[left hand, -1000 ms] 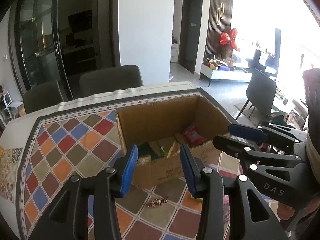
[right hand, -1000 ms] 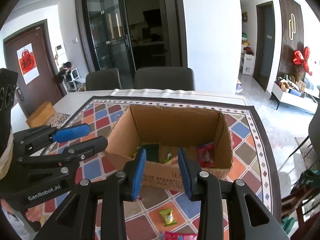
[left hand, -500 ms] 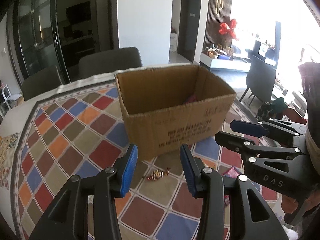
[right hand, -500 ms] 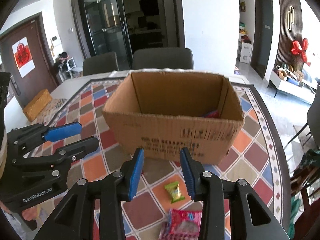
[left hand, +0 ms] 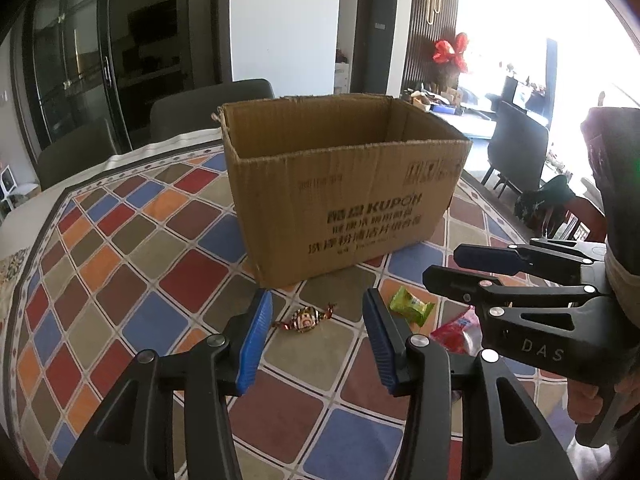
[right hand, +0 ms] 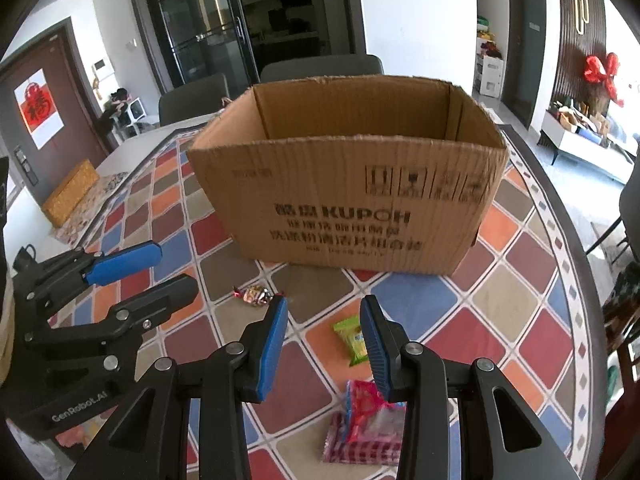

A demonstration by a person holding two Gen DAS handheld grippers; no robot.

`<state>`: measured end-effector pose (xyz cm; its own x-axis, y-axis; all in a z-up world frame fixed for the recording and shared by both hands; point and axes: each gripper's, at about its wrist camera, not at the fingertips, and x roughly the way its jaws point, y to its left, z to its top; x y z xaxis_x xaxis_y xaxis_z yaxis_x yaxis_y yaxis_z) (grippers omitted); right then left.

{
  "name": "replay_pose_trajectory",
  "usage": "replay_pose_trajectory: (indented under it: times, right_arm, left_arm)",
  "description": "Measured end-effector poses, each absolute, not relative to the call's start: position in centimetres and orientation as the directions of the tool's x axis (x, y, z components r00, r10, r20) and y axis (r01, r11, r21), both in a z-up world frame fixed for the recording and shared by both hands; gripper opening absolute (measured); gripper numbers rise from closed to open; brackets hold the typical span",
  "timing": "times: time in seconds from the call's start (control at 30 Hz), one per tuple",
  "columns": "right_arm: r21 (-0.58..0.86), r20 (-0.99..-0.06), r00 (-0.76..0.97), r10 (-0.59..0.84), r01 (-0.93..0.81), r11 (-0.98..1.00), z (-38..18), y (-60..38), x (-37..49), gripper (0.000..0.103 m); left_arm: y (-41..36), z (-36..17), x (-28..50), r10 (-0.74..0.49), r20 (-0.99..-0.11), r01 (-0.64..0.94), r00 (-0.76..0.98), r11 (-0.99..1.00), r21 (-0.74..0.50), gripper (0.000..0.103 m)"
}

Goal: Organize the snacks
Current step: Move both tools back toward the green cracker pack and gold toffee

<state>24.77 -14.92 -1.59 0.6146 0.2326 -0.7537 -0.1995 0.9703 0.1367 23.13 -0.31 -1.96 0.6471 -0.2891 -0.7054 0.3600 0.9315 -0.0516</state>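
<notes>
left gripper (left hand: 316, 334): jaws parted, empty, just widened | right gripper (right hand: 324, 338): jaws parted, empty | foil candy (left hand: 305, 317), corrugated box (left hand: 344, 196) on worktop (left hand: 100, 280)

1. Cardboard box (left hand: 344, 196): brown corrugated cardboard, matt, ribbed face, ragged top edge, dark printed lettering.
2. Tablecloth (left hand: 120, 280): flat, smooth-looking, printed diamond pattern, low sheen; cloth or vinyl, cannot tell.
3. Wrapped candy (left hand: 305, 317): shiny foil-like twist wrapper, crinkled.
4. Green snack packet (right hand: 353, 340): glossy plastic film.
5. Pink snack bag (right hand: 366, 424): glossy crinkled plastic, part clear.
6. Left gripper (left hand: 316, 344): matt black plastic arms, silver metal pivot pins; fingers (left hand: 254, 344) faced with blue ribbed rubbery pads.
7. Right gripper (right hand: 323, 348): same matt black plastic, metal pins, blue ribbed pads.
8. Chairs (right hand: 320, 66): dark grey, matt upholstery.
</notes>
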Motion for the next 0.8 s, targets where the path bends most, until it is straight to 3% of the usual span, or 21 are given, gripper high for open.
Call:
replay_pose_trajectory:
  times: [0.8]
  right_arm:
    - [0.128,-0.849,0.498,0.175,-0.127,0.984,-8.6,-15.6,27.6,0.039]
  left_arm:
    - [-1.5,-9.4,27.9,-0.281,-0.804,0.388,0.524,0.919,-0.069,0.047]
